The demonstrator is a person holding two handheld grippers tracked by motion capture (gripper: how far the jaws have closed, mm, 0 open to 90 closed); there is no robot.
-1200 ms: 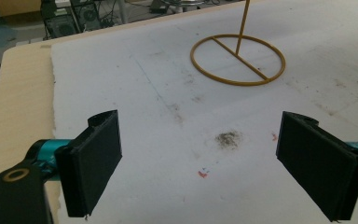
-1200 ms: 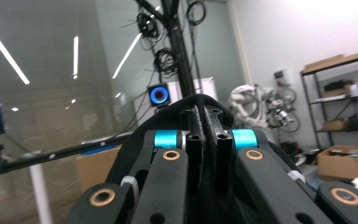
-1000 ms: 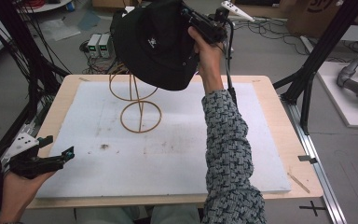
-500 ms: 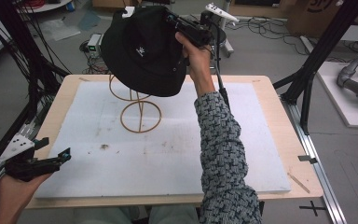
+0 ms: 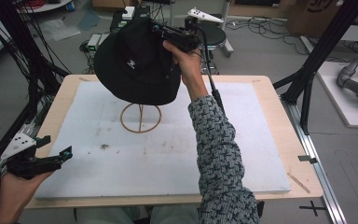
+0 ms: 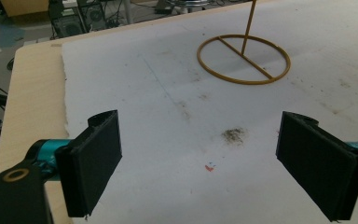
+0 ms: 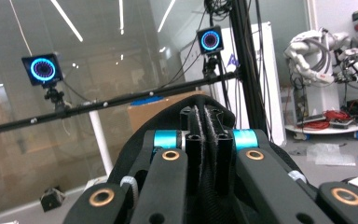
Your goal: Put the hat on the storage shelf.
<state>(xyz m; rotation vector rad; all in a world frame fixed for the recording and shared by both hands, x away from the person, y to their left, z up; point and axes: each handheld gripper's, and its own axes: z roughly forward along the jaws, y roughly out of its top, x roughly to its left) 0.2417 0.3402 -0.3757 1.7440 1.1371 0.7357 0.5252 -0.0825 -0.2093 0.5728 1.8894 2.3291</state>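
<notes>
A black bucket hat (image 5: 135,60) hangs in the air over the far middle of the table. My right gripper (image 5: 161,30) is shut on its upper right edge, and in the right gripper view the jaws pinch the hat's fabric (image 7: 205,186). Under the hat stands a gold wire stand (image 5: 140,116) with a ring base; the hat hides its top. My left gripper (image 5: 56,145) rests low at the table's near left edge, open, with nothing between its pads (image 6: 209,163). The left gripper view has the stand's ring base (image 6: 244,58) ahead on the board.
A white foam board (image 5: 168,158) covers most of the wooden table (image 5: 60,107); it bears a small dark smudge (image 5: 104,146). Black frame posts and cables stand at both sides. Boxes, cables and a stool lie on the floor beyond the far edge.
The right hand has carried the hat leftward and a little lower, so it now hangs over the stand's top. The left gripper has stayed where it was.
</notes>
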